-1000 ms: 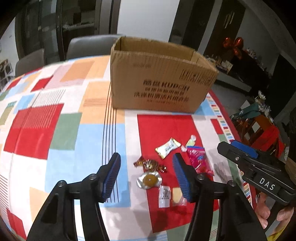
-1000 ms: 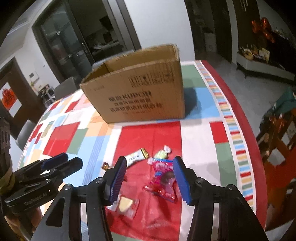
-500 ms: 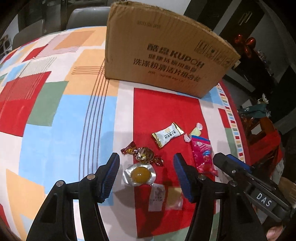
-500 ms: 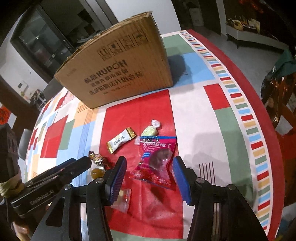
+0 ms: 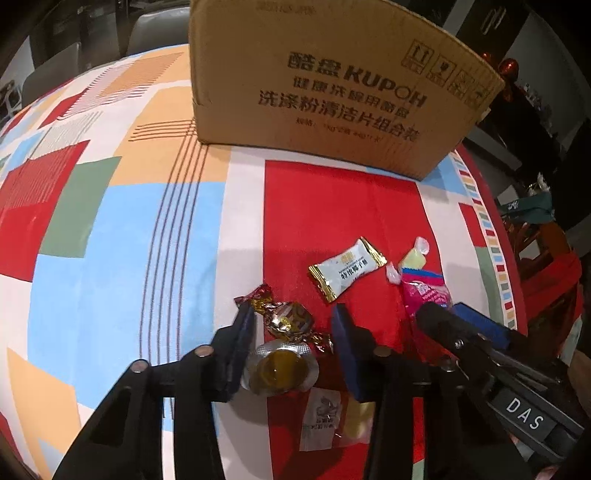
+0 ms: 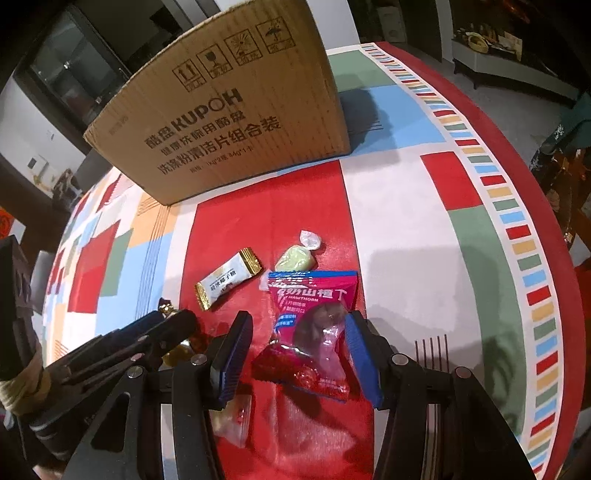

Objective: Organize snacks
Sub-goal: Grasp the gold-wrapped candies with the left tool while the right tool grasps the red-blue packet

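Several snacks lie on the red patch of the tablecloth. My left gripper (image 5: pixel 291 328) is open, low over the table, its jaws on either side of a gold twist-wrapped candy (image 5: pixel 286 317) and a round foil-sealed jelly cup (image 5: pixel 279 369). My right gripper (image 6: pixel 295 339) is open, its jaws on either side of a pink hawthorn packet (image 6: pixel 314 325). A white and gold candy (image 5: pixel 347 271) (image 6: pixel 227 277) and a pale green candy (image 6: pixel 297 256) lie beyond. A clear packet (image 5: pixel 332 417) lies near me. The brown cardboard box (image 5: pixel 332 85) (image 6: pixel 229 114) stands behind.
The table carries a colourful patchwork cloth (image 5: pixel 110 229), and its rounded edge (image 6: pixel 554 258) falls away on the right. Grey chairs (image 5: pixel 147 29) stand behind the table. Red furniture (image 5: pixel 546 266) stands past the right edge.
Both grippers have moved forward and down toward the snacks. The left jaws now flank the gold candy and jelly cup, the right jaws flank the pink packet. Both have narrowed slightly.
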The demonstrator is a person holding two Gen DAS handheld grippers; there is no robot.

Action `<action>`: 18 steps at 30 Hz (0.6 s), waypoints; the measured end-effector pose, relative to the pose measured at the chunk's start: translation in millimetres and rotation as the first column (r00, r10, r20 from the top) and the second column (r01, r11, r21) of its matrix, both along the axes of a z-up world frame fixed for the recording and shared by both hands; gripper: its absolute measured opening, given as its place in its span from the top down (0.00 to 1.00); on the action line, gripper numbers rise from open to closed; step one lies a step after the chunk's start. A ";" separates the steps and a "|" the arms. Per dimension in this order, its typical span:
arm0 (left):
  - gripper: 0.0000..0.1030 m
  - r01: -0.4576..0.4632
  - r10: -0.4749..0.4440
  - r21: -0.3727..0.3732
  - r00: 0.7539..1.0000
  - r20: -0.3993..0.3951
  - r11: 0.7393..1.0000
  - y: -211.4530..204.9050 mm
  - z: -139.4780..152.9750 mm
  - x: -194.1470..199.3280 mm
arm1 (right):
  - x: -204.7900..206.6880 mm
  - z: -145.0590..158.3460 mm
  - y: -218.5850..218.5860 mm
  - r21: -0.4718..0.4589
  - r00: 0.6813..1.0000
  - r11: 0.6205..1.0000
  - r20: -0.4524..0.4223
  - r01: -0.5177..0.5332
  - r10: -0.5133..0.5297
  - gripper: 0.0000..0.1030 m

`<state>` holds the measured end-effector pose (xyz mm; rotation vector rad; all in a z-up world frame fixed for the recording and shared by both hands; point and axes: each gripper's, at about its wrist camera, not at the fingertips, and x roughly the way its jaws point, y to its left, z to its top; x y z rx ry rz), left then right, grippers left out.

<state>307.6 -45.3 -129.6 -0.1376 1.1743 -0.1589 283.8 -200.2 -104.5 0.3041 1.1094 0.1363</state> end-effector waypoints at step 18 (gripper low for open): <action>0.81 0.031 -0.030 -0.022 0.998 0.050 0.999 -0.1 4.5 -5.3 | -4.1 -1.9 -1.0 0.000 0.999 1.000 0.037 -0.028 0.028 0.67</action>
